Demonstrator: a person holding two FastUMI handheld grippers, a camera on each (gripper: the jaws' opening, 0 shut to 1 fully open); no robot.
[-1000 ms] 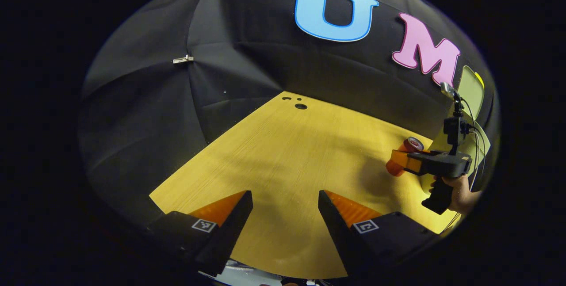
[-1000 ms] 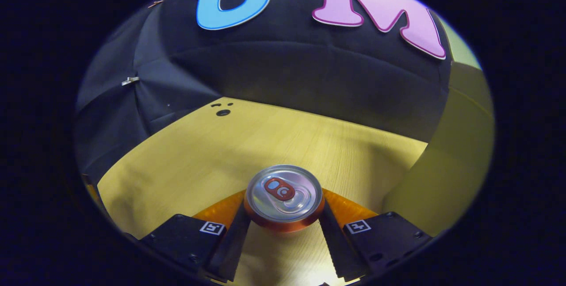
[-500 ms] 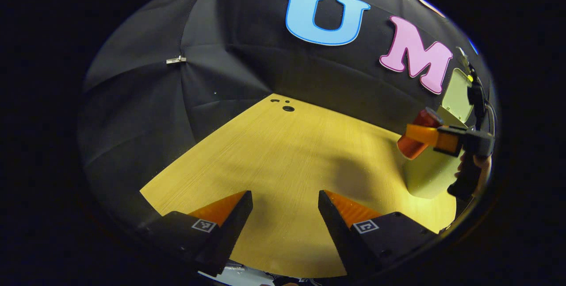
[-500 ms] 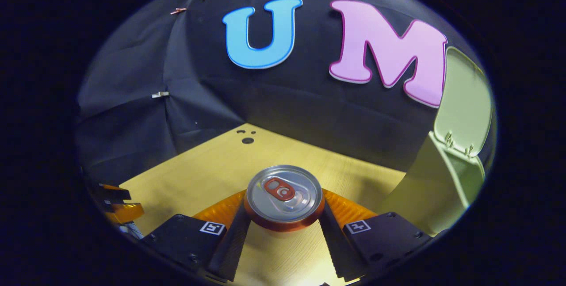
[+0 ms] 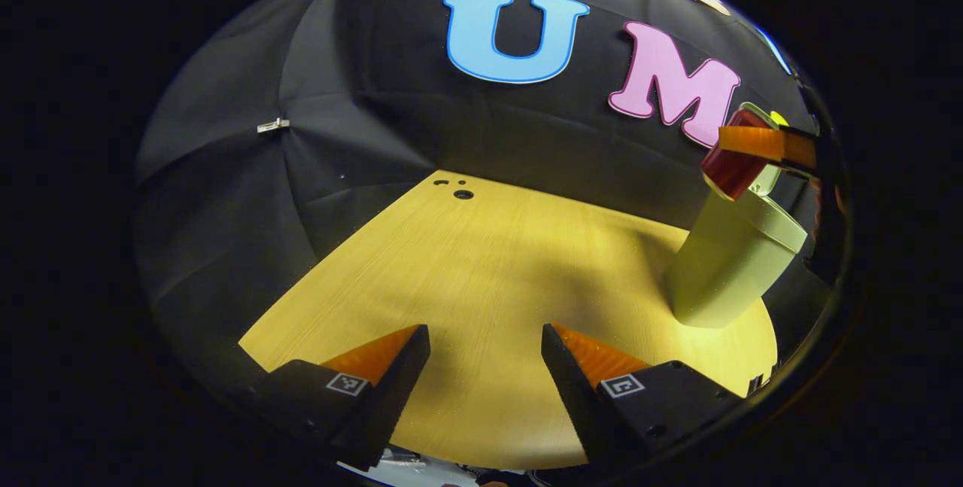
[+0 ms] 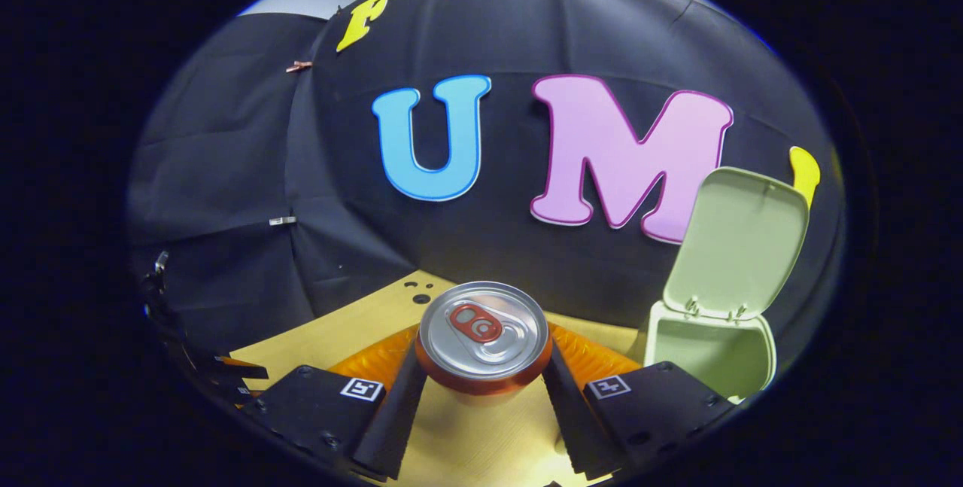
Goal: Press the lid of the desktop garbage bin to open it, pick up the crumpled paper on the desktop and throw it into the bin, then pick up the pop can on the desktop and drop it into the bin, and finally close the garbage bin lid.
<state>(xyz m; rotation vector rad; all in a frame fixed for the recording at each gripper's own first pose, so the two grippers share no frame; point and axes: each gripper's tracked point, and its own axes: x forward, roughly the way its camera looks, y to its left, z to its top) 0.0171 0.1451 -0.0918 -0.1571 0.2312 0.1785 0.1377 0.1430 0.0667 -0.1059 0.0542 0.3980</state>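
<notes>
In the right gripper view the red pop can [image 6: 483, 336] stands upright between both fingers of my right gripper [image 6: 481, 366], which is shut on it, lifted above the wooden table [image 6: 338, 333]. The pale green bin [image 6: 711, 351] sits to the right with its lid [image 6: 741, 242] standing open. In the left gripper view my left gripper [image 5: 485, 366] hangs open over the table [image 5: 489, 269] with nothing between its fingers. There the bin [image 5: 730, 261] is at the far right, and the right gripper [image 5: 760, 144] holds the can [image 5: 733, 167] just above the bin's rim.
The booth's black cloth wall closes the table at the back and left, held by small metal clips [image 5: 272, 126]. A few dark holes [image 5: 463, 193] mark the table's far corner.
The right gripper has lifted the can from the table up and toward the bin, now level with its open top. The left gripper stays open, its view shifting slightly.
</notes>
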